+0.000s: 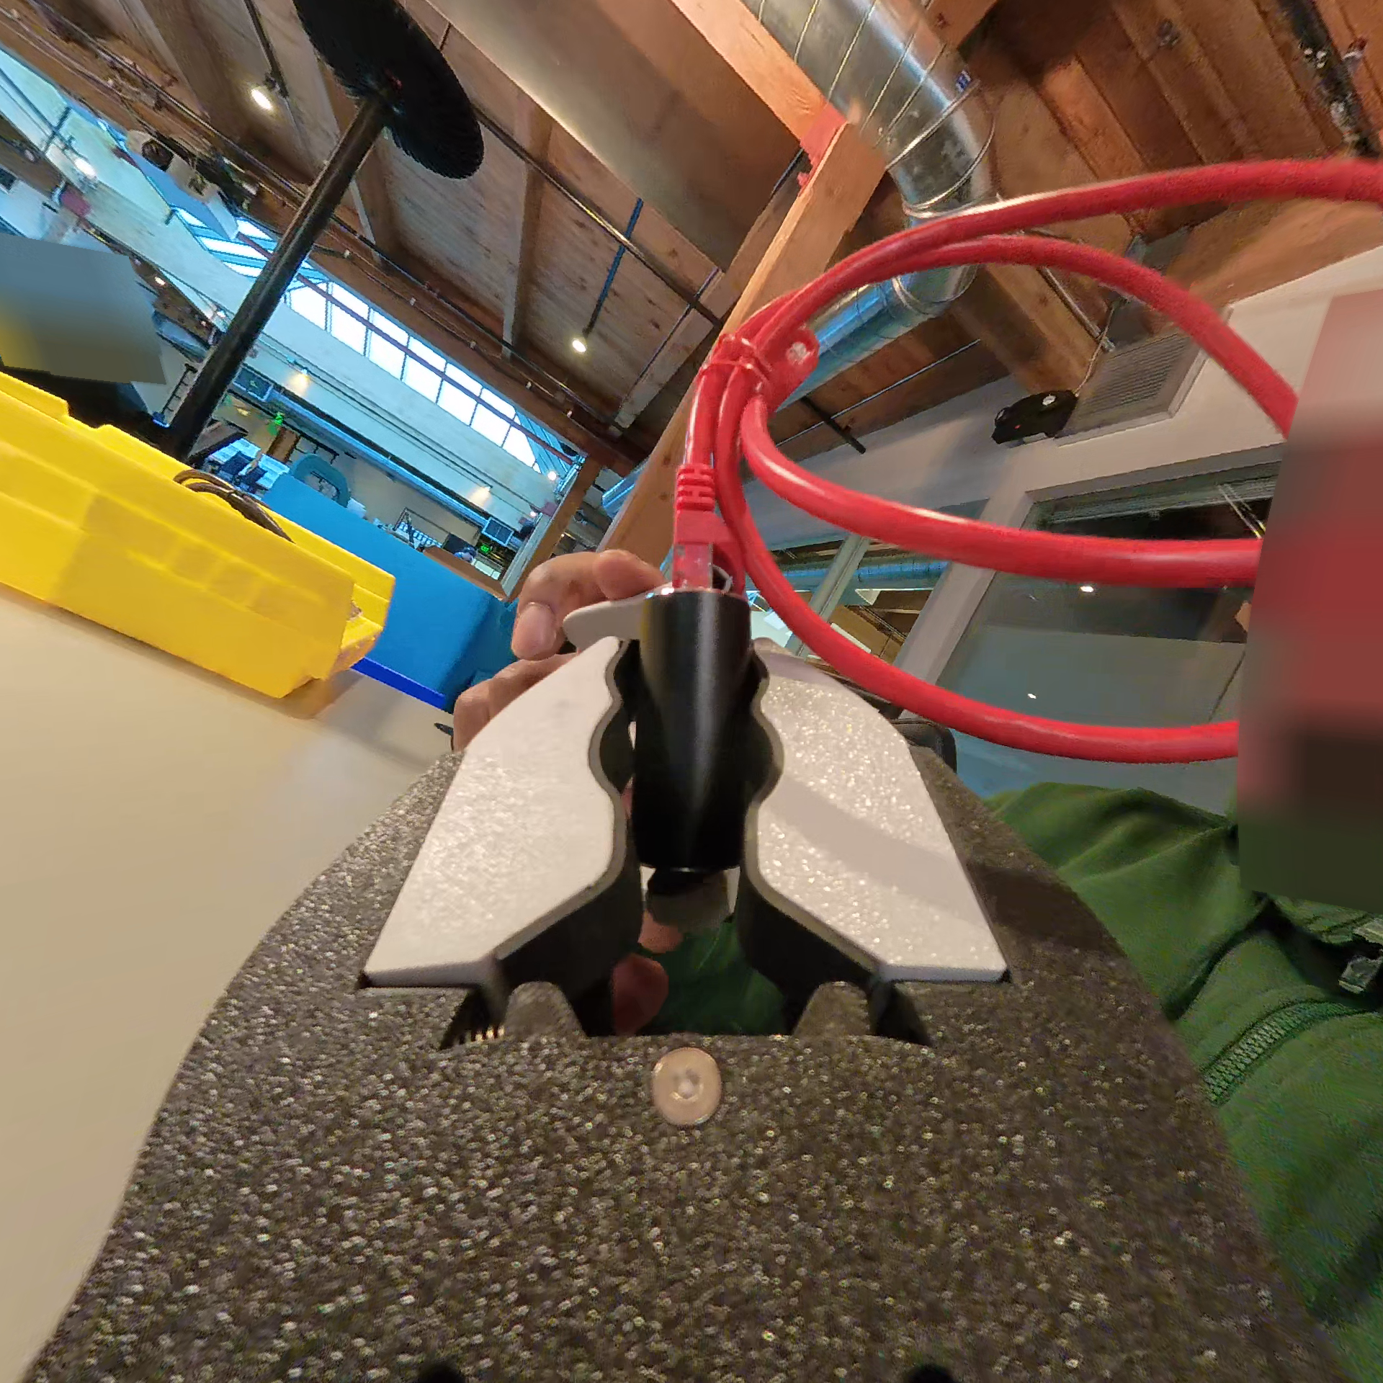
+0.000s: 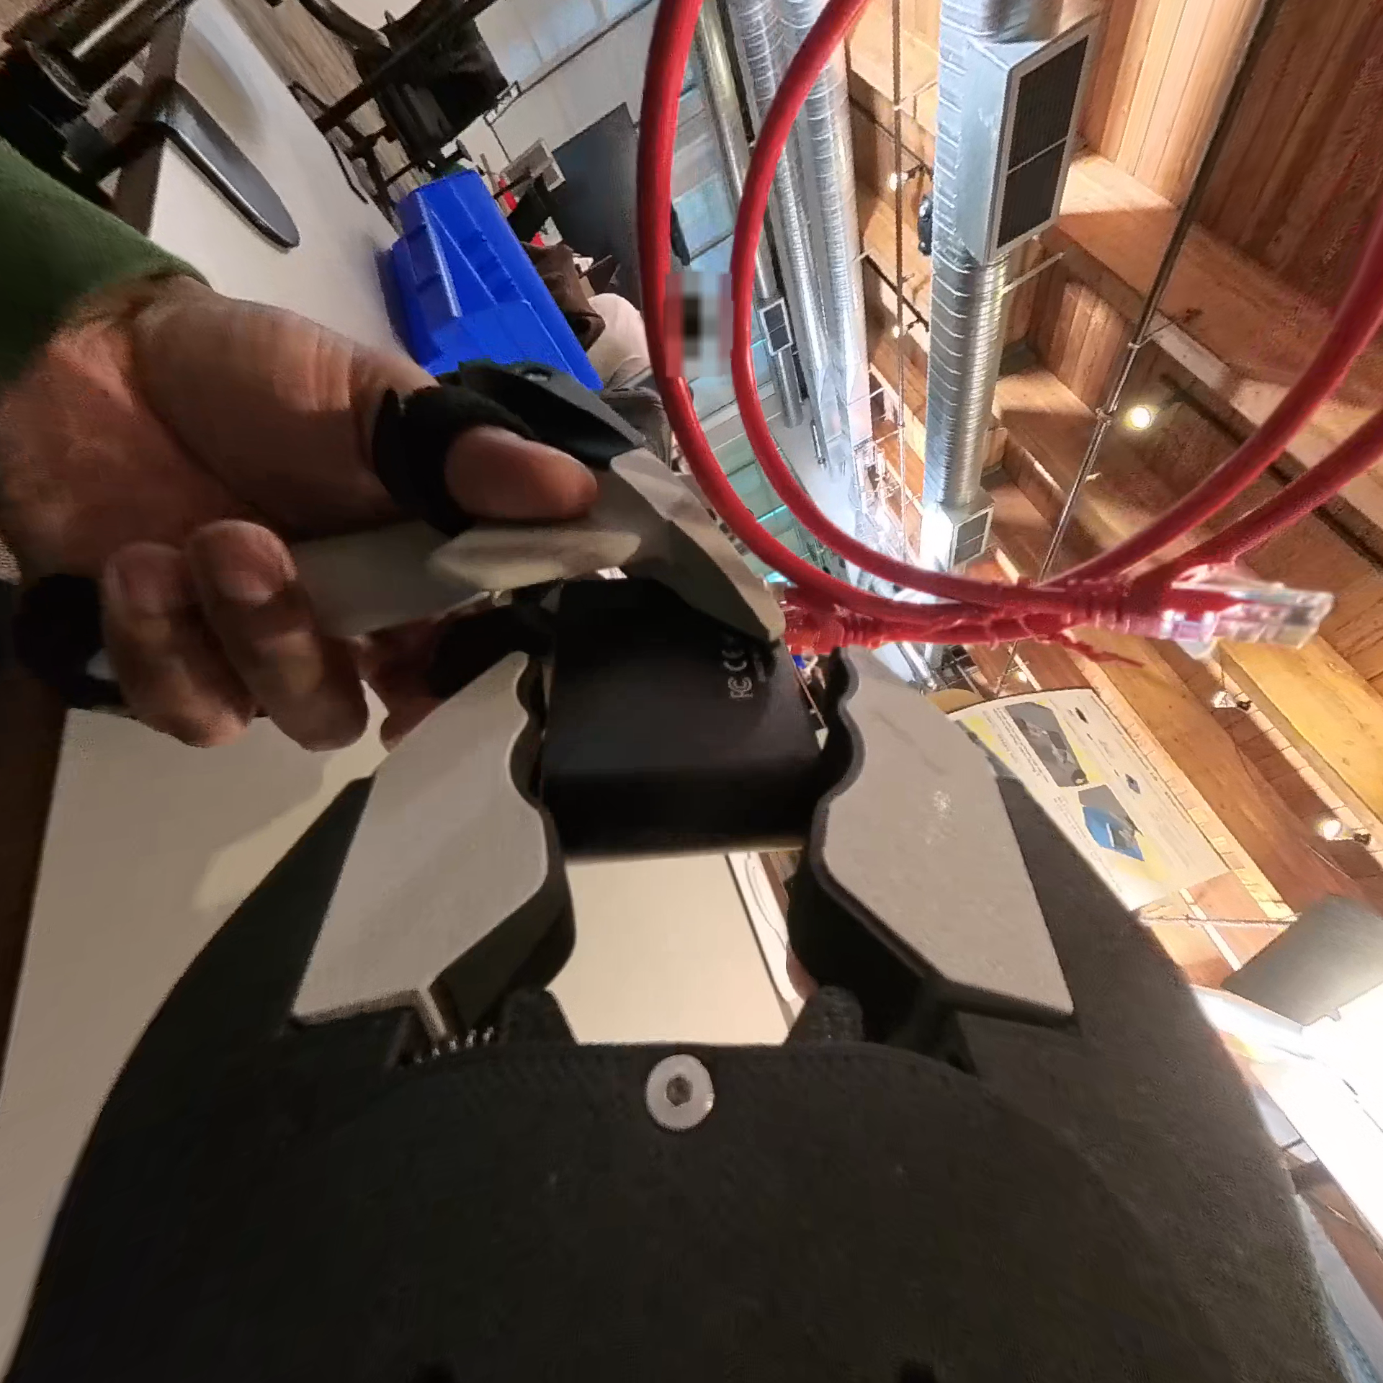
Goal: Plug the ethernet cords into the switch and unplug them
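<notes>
While both hand-held grippers clamp the black switch, red cord plugged in, coiled above

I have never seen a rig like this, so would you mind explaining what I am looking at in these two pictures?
There is no robot here. A person in a green sleeve holds a hand tool with two grey fingers in each hand. Each picture comes from a camera on one tool, looking forward along its fingers, so the views are tilted and show a lot of ceiling.

In the left wrist view, the left gripper is closed on the thin sides of a black switch. In the right wrist view, the right gripper clamps the same switch across its width, and the person's hand with the other tool shows at the left.

A coiled red ethernet cord has one plug at the switch's far end, and its clear plug hangs free. On the pale table stand a yellow bin and a blue bin.
</notes>
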### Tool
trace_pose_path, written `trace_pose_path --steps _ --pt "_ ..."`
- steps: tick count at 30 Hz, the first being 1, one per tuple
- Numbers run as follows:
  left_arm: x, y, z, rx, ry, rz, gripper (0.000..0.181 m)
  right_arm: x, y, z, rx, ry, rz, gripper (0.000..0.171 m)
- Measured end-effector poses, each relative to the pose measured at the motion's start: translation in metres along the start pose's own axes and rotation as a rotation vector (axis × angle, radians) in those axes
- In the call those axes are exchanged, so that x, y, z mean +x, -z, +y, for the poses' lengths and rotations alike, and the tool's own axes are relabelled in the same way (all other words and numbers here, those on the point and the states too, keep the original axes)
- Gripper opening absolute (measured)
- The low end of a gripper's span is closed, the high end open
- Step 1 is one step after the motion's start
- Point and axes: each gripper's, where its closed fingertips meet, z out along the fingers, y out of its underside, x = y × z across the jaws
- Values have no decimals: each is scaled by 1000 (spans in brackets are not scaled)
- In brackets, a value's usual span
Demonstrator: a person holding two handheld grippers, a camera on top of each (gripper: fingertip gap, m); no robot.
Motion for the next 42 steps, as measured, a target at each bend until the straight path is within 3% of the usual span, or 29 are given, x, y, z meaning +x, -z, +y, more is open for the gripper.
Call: trace_pose_path --steps 12,18,24,34,42 --pt "-4 16 -3 -171 -224 -171 32 -19 5 5 -46 33 -157 72" --pt "14 26 8 -303 -212 -79 28 -32 7 -6 -12 27 -239 72" --pt "22 32 3 -273 -137 -6 16 -36 7 -16 10 45 -261 72" --pt "23 37 12 -338 -173 13 15 -44 9 -21 27 42 -303 72" --pt "16 27 6 -313 -198 -83 13 -33 10 -13 -12 61 -266 72"
